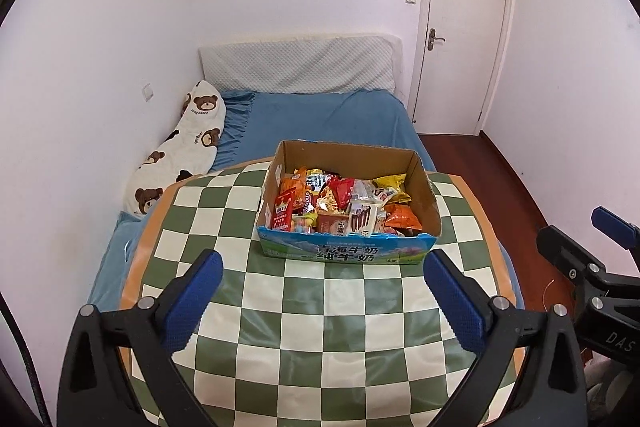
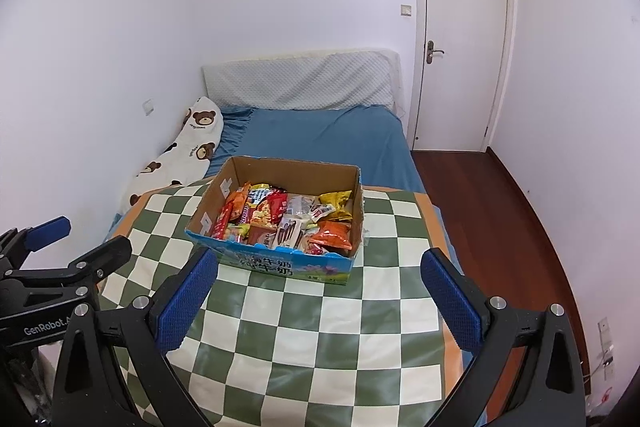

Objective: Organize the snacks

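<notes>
The cardboard box [image 1: 348, 227] of snack packets [image 1: 344, 205] sits centre frame on the checkered mat [image 1: 320, 307] over the bed [image 1: 320, 119]. The left hand-held gripper [image 1: 322, 291] and the right hand-held gripper [image 2: 320, 291] hang at the lower edge with jaws apart and empty, probably because every packet already lies inside.

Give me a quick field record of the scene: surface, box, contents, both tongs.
surface: checkered cloth spread over the blue bed
box: open cardboard box on the cloth, upright
contents: mixed snack packets, all inside the box
loose snacks on cloth: none visible
left tongs: open, empty, short of the box
right tongs: open, empty, short of the box
</notes>
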Motion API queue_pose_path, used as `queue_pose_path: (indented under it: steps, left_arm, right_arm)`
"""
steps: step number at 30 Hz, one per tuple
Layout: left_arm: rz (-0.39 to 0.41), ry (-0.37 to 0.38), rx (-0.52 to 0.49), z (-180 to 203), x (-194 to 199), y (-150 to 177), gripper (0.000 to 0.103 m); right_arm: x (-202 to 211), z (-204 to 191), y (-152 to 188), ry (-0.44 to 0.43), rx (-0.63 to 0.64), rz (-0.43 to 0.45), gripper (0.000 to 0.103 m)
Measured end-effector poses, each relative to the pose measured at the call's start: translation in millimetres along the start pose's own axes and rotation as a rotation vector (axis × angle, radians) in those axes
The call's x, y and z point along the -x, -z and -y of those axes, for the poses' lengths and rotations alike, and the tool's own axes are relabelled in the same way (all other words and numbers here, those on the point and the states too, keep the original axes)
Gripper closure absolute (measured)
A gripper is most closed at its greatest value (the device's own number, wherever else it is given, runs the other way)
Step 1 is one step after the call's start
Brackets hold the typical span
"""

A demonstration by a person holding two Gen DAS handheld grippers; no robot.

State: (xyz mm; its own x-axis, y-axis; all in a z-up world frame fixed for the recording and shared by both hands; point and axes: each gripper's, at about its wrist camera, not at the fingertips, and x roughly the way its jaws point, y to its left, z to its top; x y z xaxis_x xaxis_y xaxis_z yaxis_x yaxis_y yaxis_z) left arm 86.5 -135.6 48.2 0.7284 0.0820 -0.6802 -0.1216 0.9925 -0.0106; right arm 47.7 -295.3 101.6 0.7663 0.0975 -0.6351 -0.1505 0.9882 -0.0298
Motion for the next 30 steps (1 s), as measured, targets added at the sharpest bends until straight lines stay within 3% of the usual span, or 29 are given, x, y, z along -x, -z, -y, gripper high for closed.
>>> queue_pose_path:
  steps: [13,30]
  left_arm:
    - [-0.049,-0.03,-0.004,2.4,-40.7,-1.5,0.0]
    - [-0.075,-0.09,-0.018,-2.4,-106.7,-25.4,0.0]
  right_arm:
    - [-35.0,2.1,-0.7,0.035,-0.001,-0.021,0.0]
    - [-112.6,10.3,-11.5,0.085,-0.02,-0.06,0.0]
